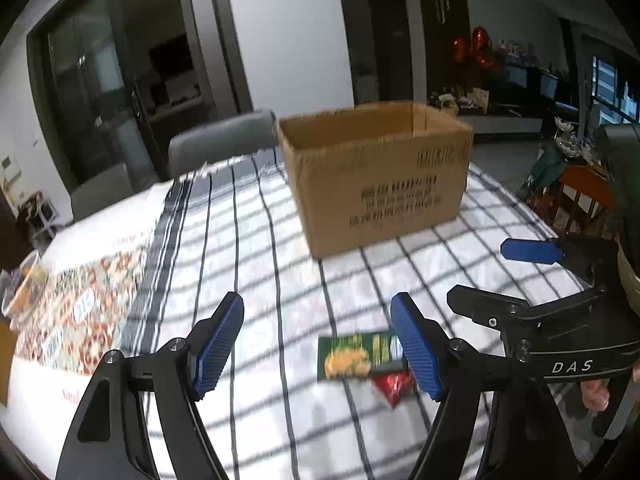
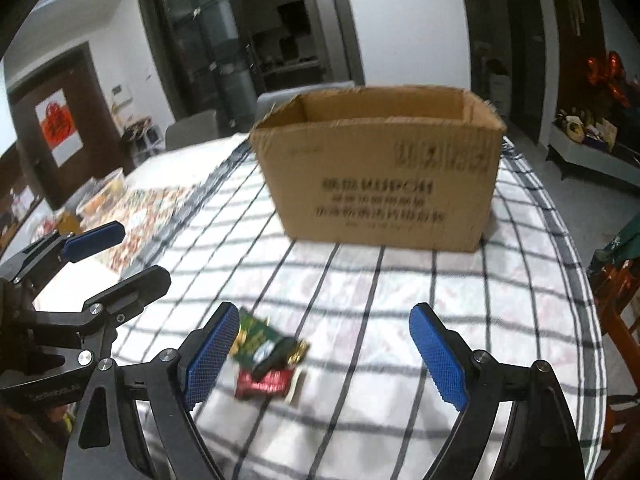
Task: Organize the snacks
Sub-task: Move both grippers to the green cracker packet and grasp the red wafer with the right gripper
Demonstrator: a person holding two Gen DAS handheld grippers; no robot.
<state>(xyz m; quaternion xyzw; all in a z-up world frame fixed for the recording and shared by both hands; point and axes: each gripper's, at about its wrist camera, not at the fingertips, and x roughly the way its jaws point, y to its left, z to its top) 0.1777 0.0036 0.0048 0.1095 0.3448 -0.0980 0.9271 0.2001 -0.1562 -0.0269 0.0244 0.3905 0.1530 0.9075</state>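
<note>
While both units hang above the table [image 1: 260, 240], the left hand-held gripper [image 1: 318, 346] has its jaws wide apart with nothing between the pads. The right hand-held gripper [image 2: 320, 354] also stands wide, and no item is clamped. In the left wrist view, the right unit shows at the right edge, with fingers [image 1: 596, 396] of the person's hand below it. A green snack packet [image 1: 356, 356] lies flat on the checked cloth [image 1: 240, 208], just beside the left unit's right pad. A red packet [image 1: 394, 388] lies partly under its lower edge. In the right wrist view, the same packets lie together near the left pad, inside the jaw span but untouched. A cardboard box [image 1: 376, 176] stands upright and open-topped farther back on the table, well apart from the packets. Its interior cannot be seen. Both views are blurred. A grey chair [image 1: 220, 140] stands behind the table.
</note>
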